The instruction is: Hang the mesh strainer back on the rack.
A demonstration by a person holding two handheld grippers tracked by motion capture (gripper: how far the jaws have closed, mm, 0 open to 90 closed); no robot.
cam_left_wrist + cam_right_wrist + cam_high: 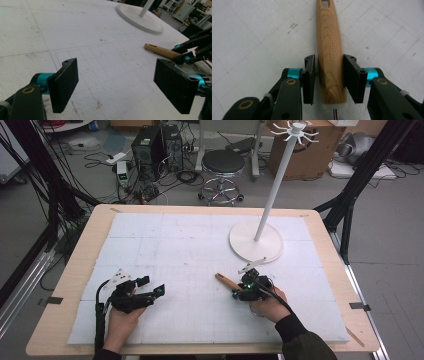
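- The wooden handle (330,52) runs off the right gripper view's top edge; its working end lies hidden below the right gripper (329,78).
- In the high view, that gripper (248,287) covers most of the handle (226,280).
- The stand (140,18) is cut by the left gripper view's top edge.

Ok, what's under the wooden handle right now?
Under the wooden handle lies the white gridded foam mat, bare on both sides. The right hand-held gripper straddles it; whether the jaws touch the handle is unclear.
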